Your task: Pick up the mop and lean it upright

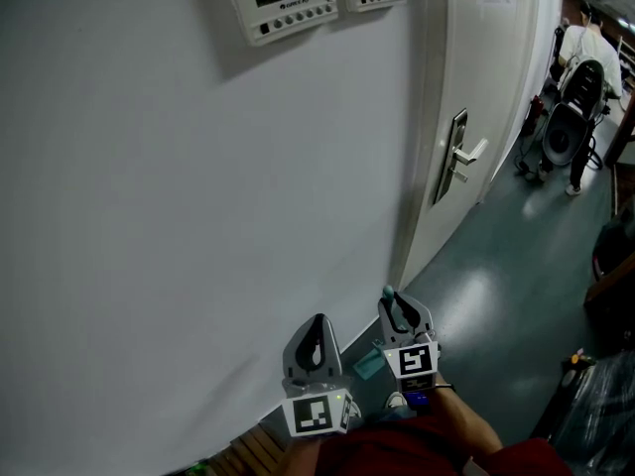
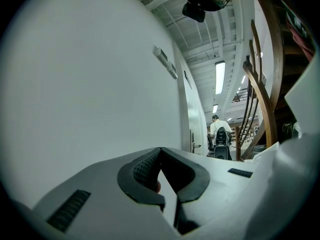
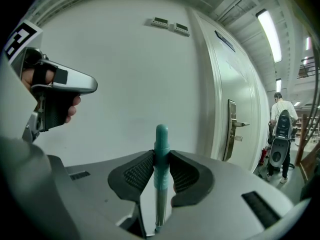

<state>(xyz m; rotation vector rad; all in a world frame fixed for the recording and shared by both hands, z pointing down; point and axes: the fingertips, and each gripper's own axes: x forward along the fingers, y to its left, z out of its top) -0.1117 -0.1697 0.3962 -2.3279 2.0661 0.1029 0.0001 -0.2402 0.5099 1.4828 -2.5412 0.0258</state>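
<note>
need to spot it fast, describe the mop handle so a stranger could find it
Start at the white wall beside the door. In front of it the right gripper clamps the mop handle in its jaws: the only teal-tipped upright pole there.

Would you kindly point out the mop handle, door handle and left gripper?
mop handle (image 3: pixel 161 134), right gripper view, teal tip.
door handle (image 1: pixel 470 155), head view, lever.
left gripper (image 2: pixel 160 151), left gripper view, between fingertips.

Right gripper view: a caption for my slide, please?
Right claw clamps the teal mop handle near a white wall.
</note>
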